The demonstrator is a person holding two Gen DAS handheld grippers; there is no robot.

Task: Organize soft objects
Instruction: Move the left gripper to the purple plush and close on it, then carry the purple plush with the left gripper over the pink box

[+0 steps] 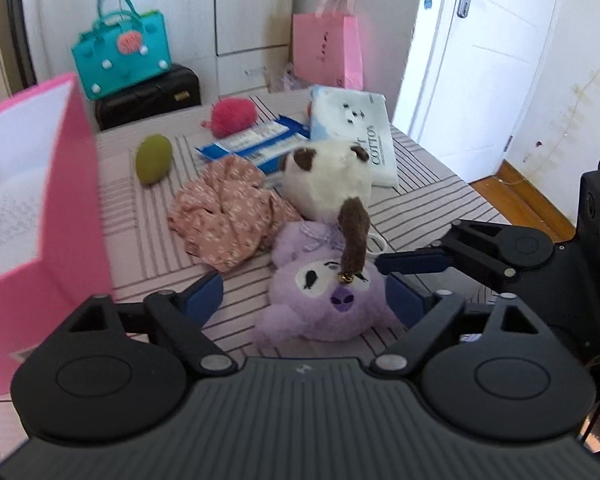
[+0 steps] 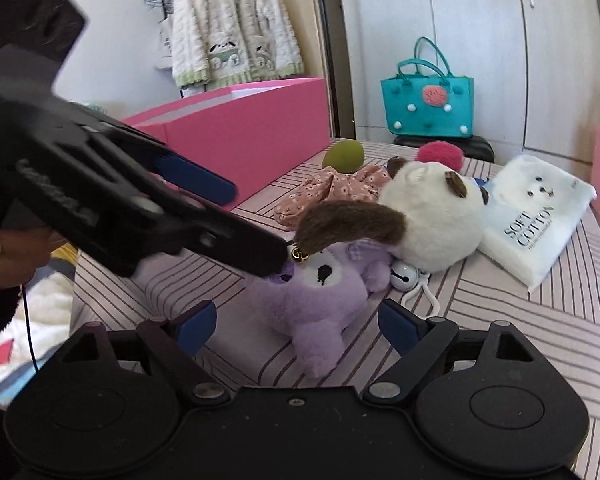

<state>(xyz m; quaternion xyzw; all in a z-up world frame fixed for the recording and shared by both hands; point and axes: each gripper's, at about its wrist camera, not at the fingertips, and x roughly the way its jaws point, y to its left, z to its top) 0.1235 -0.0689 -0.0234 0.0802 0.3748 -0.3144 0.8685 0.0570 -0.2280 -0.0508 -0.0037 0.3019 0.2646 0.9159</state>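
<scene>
**Sorting of soft items: none boxed in view**

Both tongs spread, pinching nothing. The left gripper [image 1: 304,294] and right gripper [image 2: 296,322] each bracket the fuzzy purple plush [image 1: 324,300], beside the round white plush [image 1: 328,180]. Beyond them lie crumpled floral cloth [image 1: 224,212] and a green ball [image 1: 154,159]; the rigid pink box [image 1: 36,200] stands leftward.

teal handbag [image 1: 121,52], pink gift bag [image 1: 327,50], white door [image 1: 476,60], hanging cardigan [image 2: 232,24]

both wrist views look down closely, sharing the purple plush [image 1: 332,296]
</scene>
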